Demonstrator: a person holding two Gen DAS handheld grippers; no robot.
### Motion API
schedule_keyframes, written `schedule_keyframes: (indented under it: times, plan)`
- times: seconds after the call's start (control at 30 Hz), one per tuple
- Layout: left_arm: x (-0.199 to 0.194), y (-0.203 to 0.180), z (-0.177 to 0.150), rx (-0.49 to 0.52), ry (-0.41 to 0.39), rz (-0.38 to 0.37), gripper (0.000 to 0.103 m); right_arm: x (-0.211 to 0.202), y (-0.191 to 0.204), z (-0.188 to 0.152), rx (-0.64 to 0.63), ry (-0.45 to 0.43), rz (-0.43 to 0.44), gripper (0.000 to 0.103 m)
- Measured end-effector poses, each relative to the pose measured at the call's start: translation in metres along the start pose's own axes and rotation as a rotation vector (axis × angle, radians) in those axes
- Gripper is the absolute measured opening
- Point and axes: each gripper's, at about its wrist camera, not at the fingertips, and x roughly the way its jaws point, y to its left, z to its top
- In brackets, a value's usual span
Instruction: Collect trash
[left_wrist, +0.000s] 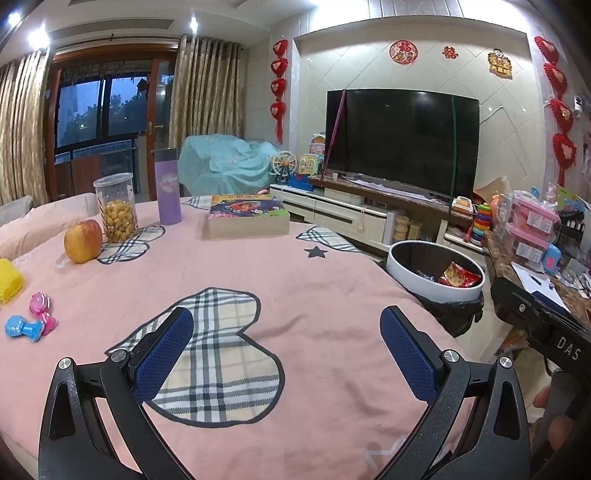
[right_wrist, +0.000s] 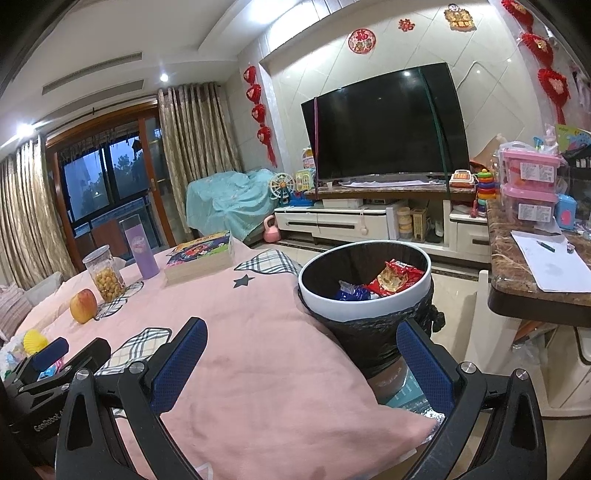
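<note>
Nearest the lens, the left gripper (left_wrist: 286, 332) hangs over the pink cloth (left_wrist: 314, 280), its blue pads spread wide and holding nothing. The right gripper (right_wrist: 301, 354) is likewise spread and empty, aimed toward the bin (right_wrist: 364, 310) at about one o'clock. Inside the bin lie a red snack wrapper (right_wrist: 397, 278) and a blue wrapper (right_wrist: 351, 293). The deposit step looks finished. No loose trash is evident on the cloth; an apple (left_wrist: 83, 240), a jar (left_wrist: 115, 206) and toys (left_wrist: 31, 321) sit at ten o'clock. Next comes a scan for leftovers.
</note>
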Motion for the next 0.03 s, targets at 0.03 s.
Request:
schedule_keyframes:
  times: [0.03]
  plan:
    - [0.0007,0.0007,0.0000,-0.002,0.003,-0.001,0.103,0.0008,0.0004,0.0000,0.000,0.003,0.001,0.103]
